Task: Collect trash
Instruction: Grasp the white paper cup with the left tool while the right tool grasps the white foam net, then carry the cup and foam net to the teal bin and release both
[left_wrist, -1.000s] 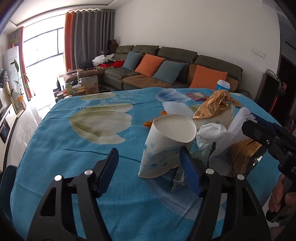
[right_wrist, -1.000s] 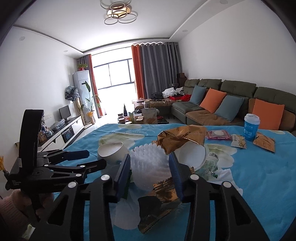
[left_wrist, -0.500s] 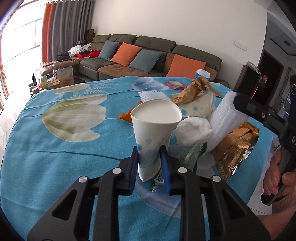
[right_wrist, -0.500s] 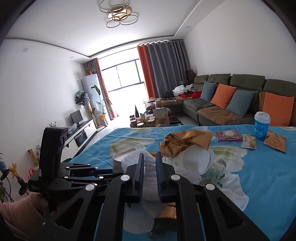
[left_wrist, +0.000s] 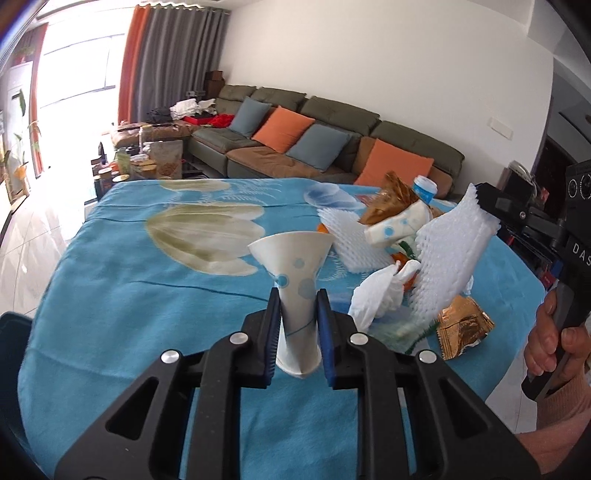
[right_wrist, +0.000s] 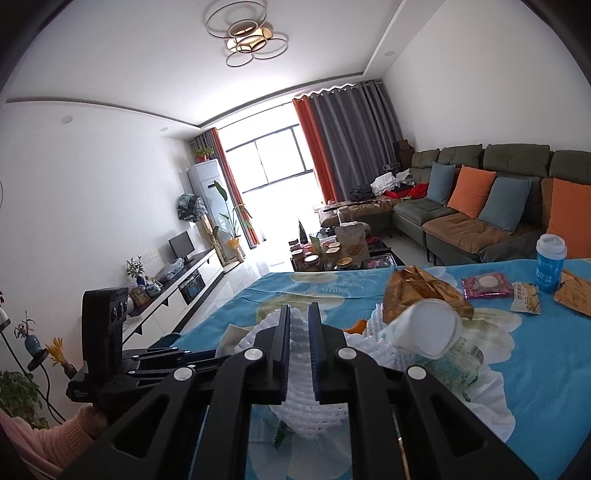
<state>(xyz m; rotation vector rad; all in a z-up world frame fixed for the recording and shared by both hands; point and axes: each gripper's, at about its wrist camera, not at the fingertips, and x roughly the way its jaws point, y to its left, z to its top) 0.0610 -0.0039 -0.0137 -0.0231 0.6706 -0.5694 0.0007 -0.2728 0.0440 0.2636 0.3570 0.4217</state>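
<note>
A white paper cup (left_wrist: 291, 254) with blue dots stands squeezed between the pads of my left gripper (left_wrist: 297, 295), whose jaws are still closing on its lower part and crushing it flat. It hangs just above the blue flowered tablecloth (left_wrist: 147, 295). My right gripper (right_wrist: 298, 314) is shut on a white foam fruit net (right_wrist: 306, 417). In the left wrist view that foam net (left_wrist: 447, 258) hangs tilted from the right gripper (left_wrist: 487, 206) above the trash pile. A person's hand grips each handle.
The pile holds a second paper cup (right_wrist: 424, 332) on its side, another foam net (left_wrist: 351, 240), crumpled tissue (left_wrist: 380, 295) and gold wrappers (left_wrist: 461, 332). A blue lidded cup (right_wrist: 550, 266) and snack packets (right_wrist: 484, 284) lie at the far right. A sofa stands behind the table.
Both grippers went from open to closed: the left onto the paper cup, now upright and lifted, the right onto the foam net, which has risen off the pile.
</note>
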